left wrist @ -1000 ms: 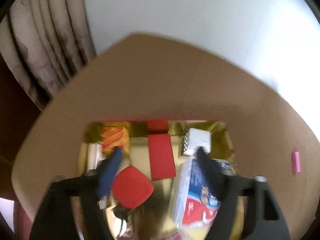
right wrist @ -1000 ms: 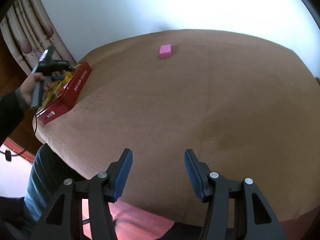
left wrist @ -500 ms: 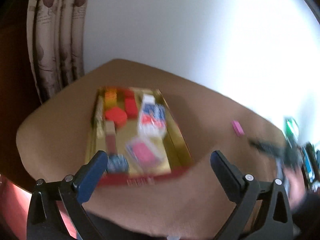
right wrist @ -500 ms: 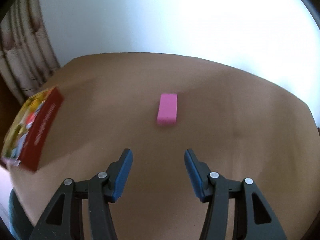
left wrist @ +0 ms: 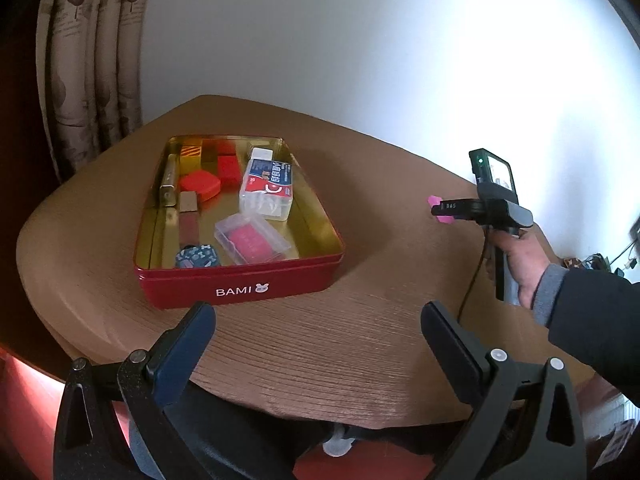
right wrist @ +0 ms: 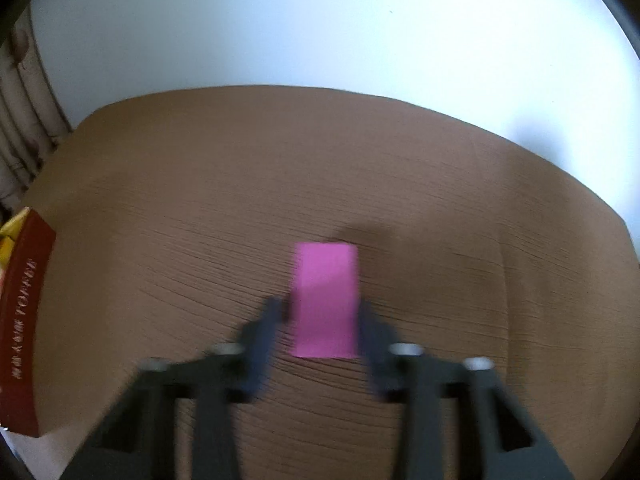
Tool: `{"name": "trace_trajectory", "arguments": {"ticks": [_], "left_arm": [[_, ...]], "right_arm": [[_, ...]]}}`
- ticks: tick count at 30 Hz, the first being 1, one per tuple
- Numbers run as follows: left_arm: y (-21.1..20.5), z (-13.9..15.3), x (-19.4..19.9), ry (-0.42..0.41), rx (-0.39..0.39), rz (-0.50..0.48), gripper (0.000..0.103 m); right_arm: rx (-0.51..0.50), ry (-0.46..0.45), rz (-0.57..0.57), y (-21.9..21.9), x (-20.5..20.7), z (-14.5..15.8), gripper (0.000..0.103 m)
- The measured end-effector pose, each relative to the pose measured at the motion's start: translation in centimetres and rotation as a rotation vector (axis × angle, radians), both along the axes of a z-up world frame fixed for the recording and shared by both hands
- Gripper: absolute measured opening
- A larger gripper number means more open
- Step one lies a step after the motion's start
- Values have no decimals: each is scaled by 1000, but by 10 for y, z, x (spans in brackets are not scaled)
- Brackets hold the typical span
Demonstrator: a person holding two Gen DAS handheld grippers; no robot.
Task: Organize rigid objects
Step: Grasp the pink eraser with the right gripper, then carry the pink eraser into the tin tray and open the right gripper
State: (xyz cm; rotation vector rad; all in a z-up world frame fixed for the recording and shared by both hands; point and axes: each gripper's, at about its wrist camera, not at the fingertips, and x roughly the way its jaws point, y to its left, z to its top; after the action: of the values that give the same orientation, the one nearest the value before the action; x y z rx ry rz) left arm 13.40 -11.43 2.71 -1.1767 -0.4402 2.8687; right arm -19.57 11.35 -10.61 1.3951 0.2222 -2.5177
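The pink block (right wrist: 325, 300), low in the centre of the right wrist view on the brown table (right wrist: 240, 184), looks small, light and stiff – best pinched across its long sides, where the right gripper (right wrist: 320, 320) has just closed on it (blurred). The left gripper (left wrist: 318, 340) gapes wide, empty. The red tin (left wrist: 240, 284), left of centre in the left view, reads "BAMI".

In the right wrist view the right gripper (right wrist: 322, 320) is smeared by motion, so whether its fingers (right wrist: 260, 332) press the pink block (right wrist: 325, 300) cannot be told. The red tin (right wrist: 24, 320) is cut off at the left edge. In the left wrist view the right gripper hides most of the pink block, and the print on the packets in the tin is too small to read.
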Motion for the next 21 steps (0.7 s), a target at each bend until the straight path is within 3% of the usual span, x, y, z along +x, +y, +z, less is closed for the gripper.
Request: {"name": "trace_trajectory", "arguments": {"ticks": [6,21], "left_arm": [[-2,0,1,2,-3,3,101],[9,10,25,30,-106,33,101]], "right_arm": [[5,30,22,-4,6,8,30],[40,181,12,-5,60,75,30]]}}
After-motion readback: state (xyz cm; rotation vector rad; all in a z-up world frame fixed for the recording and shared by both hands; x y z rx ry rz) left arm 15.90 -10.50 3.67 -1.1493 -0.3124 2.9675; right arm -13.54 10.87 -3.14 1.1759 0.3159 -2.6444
